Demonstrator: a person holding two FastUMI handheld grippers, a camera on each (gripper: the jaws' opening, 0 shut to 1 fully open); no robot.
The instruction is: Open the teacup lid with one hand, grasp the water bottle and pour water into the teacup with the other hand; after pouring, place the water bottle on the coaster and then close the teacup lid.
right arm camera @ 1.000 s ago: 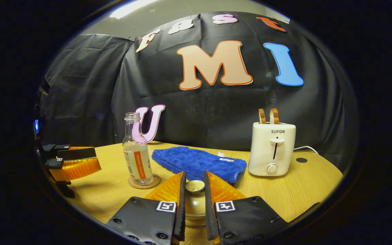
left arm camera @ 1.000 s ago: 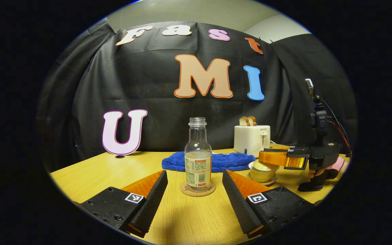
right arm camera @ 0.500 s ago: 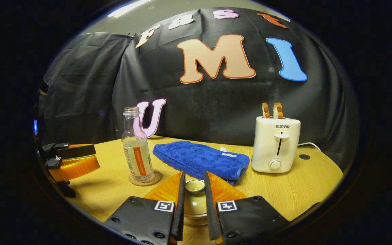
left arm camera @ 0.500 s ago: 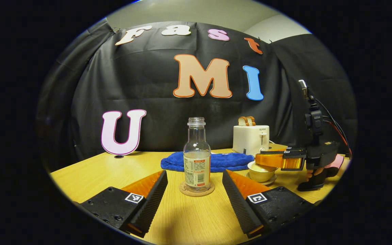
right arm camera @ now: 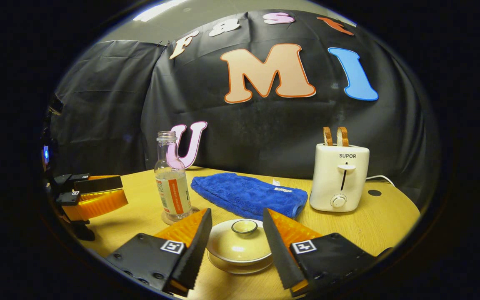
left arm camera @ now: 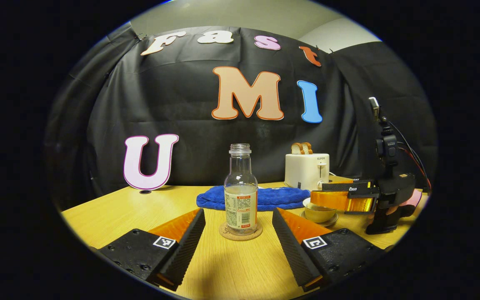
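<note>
A clear water bottle, uncapped and partly full, stands upright on a round cork coaster. My left gripper is open, its fingers on either side of the bottle and a little short of it. In the right gripper view a cream teacup sits on its saucer with the lid resting on top. My right gripper is open around the lid's knob without touching it. The bottle and the left gripper appear to its left. In the left gripper view the right gripper hovers over the teacup.
A blue towel lies behind the teacup and the bottle. A white toaster with two bread slices stands at the back right, its cord trailing behind. The wooden table ends at the black cloth wall.
My right gripper was shut on the lid's knob and has opened, leaving the lid on the teacup. The left gripper and the bottle have stayed put.
</note>
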